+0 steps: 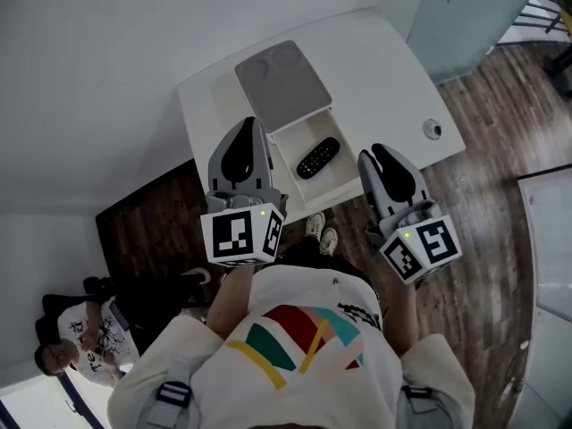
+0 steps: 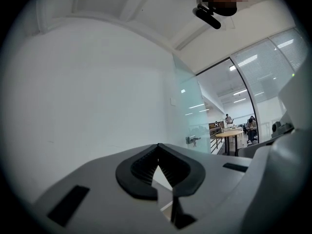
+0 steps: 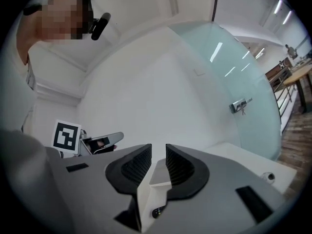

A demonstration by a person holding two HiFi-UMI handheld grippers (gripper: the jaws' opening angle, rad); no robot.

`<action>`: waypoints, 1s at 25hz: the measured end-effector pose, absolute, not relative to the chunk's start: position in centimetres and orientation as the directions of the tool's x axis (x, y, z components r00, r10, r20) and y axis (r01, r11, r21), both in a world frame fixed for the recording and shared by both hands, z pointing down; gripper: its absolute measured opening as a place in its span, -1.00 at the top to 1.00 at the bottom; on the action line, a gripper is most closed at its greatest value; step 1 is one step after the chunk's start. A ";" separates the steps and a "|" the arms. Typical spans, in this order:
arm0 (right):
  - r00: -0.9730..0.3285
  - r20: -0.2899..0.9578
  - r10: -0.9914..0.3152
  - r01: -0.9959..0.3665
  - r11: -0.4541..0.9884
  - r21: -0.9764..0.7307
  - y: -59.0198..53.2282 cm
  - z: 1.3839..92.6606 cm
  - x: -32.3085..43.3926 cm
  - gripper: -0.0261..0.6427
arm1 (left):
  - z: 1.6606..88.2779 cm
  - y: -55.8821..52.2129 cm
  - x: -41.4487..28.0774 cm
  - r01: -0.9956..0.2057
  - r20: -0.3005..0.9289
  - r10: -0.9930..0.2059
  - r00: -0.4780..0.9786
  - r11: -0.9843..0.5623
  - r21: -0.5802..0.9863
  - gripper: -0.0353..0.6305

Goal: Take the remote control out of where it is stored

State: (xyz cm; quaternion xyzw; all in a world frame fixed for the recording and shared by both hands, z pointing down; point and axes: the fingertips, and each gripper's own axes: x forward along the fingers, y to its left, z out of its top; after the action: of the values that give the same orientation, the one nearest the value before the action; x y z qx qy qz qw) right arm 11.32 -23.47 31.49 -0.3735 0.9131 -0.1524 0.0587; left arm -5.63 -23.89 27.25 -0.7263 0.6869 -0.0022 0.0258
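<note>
A black remote control (image 1: 318,157) lies slantwise in the open white drawer (image 1: 302,138) pulled out from the white table (image 1: 384,70). In the right gripper view a bit of the remote control (image 3: 157,212) shows low between the jaws, inside the drawer (image 3: 158,177). My left gripper (image 1: 252,123) hovers at the drawer's left front corner, its tips (image 2: 157,149) pressed together on nothing. My right gripper (image 1: 374,155) hangs just right of the drawer's front; its jaws (image 3: 158,150) stand a little apart with nothing between them. Both point level toward the wall.
A grey pad (image 1: 282,83) lies on the table top behind the drawer. A small round object (image 1: 433,130) sits near the table's right edge. A white wall is close behind; a glass partition (image 3: 229,82) stands right. Dark wooden floor (image 1: 500,132) surrounds. A person (image 1: 76,338) sits at lower left.
</note>
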 end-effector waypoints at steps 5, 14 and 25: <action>-0.700 -0.013 -0.714 -0.669 0.662 -0.338 -25.1 31.4 12.3 0.72 | 27.9 -24.8 -5.3 -0.997 -0.030 -0.996 0.080 -0.079 -0.025 0.87; -0.796 -0.028 -0.604 -0.547 0.739 -0.393 -27.4 32.9 8.4 0.11 | 31.0 -25.3 -7.4 -0.997 0.009 -0.997 0.071 -0.071 -0.012 0.87; -0.876 0.477 -0.070 -0.083 0.997 -0.006 -24.6 43.6 1.5 0.11 | 37.2 -26.8 -11.2 -0.992 0.136 -0.990 0.029 -0.012 0.127 0.87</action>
State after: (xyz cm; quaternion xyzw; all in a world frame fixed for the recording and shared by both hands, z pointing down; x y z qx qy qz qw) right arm 1.48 -24.59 43.65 -0.0393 0.9685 -0.0131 -0.2456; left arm -11.20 -26.76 37.18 -0.7113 0.6967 -0.0040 -0.0932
